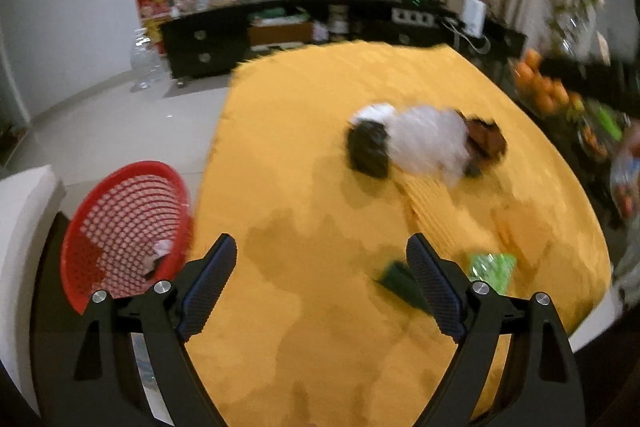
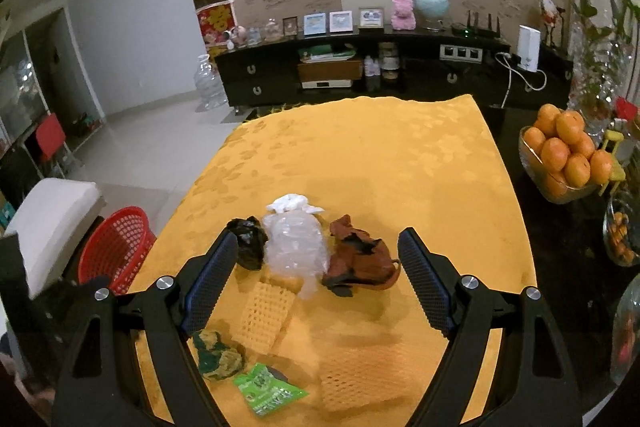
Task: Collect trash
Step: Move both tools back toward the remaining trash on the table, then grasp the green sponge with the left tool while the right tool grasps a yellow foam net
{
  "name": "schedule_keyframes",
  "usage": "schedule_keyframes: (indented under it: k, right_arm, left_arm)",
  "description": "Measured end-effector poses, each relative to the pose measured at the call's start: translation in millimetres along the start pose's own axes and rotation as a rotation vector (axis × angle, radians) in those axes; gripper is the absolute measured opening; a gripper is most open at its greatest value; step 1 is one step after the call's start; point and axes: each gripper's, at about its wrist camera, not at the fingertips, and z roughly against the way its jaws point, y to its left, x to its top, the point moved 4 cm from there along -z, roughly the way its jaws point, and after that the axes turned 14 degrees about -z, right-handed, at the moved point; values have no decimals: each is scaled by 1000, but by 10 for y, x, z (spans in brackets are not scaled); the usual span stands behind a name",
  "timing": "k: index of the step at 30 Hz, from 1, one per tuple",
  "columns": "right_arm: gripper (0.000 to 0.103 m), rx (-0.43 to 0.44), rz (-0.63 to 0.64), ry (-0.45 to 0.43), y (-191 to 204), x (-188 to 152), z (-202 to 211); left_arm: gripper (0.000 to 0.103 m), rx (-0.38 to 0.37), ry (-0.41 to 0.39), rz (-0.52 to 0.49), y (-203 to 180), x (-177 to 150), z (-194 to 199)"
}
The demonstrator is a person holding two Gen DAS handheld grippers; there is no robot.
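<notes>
Over near edge of yellow cloth [image 1: 360,187], left gripper [image 1: 322,283] hovers, jaws spread wide, empty. Red basket [image 1: 124,227] off table's left edge, tilted, scrap inside. Blurred trash cluster — black wad [image 1: 368,147], clear bag [image 1: 428,139] — mid-table.

Right-wrist view: right gripper [image 2: 318,279] above cloth, jaws wide, empty. Clear bag's [image 2: 294,243] long axis runs near-far — knot far. Brown wrapper [image 2: 360,255] just right; green packet [image 2: 268,391] near edge.

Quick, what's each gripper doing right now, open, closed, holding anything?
Left gripper: open, holding nothing, over the yellow cloth.
Right gripper: open, holding nothing, above the trash pile.
</notes>
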Motion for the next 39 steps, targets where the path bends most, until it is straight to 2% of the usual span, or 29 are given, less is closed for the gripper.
schedule_keyframes:
  k: [8, 18, 20, 22, 25, 32, 39]
  right_arm:
    - [80, 1, -39, 7, -161, 38, 26]
    - [80, -3, -68, 19, -269, 51, 9]
    - [80, -6, -67, 24, -268, 38, 0]
    - [80, -9, -62, 29, -264, 23, -8]
    - [80, -17, -54, 38, -273, -4, -29]
    - [80, -40, -75, 98, -437, -171, -92]
    - [80, -109, -69, 215, -613, -624, -271]
  left_arm:
    - [84, -120, 57, -61, -401, -45, -253]
    - [83, -174, 125, -73, -521, -155, -543]
    - [79, -178, 127, -68, -520, -164, -578]
    - [61, -203, 138, -61, -515, -181, -616]
    - [54, -224, 130, -50, -507, -190, -625]
    - [48, -230, 116, -50, -473, -170, -577]
    - [48, -196, 74, -8, -280, -102, -432]
